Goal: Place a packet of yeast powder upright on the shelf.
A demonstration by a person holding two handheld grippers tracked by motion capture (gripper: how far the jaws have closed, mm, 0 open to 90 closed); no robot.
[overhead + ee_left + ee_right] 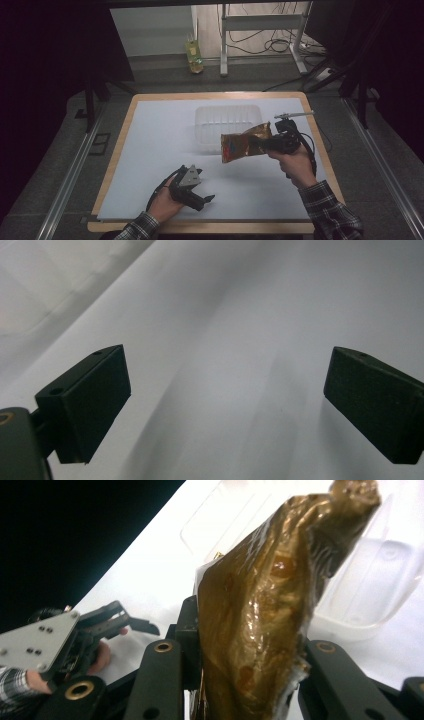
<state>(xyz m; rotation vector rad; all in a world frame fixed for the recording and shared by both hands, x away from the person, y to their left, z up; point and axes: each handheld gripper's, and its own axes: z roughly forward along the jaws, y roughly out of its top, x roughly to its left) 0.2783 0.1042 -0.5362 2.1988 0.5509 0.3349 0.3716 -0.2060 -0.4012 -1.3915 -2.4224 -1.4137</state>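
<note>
The right hand [295, 162] is raised above the table [150, 150], its right gripper [265, 144] clamped on a gold snack bag [242, 142] held beside the clear plastic tray [227, 122]. The left gripper [207, 199] rests low near the front edge, jaws spread wide, empty.

Left claw [207, 199] low, jaws wide apart; right claw [262, 144] raised, jaws clamped.

Laboratory recording bay — a white-topped desk [150, 150] ringed by dark curtains [45, 75], aluminium floor rails [70, 175], loose cables [260, 45] and a metal stand frame [260, 22] behind.
</note>
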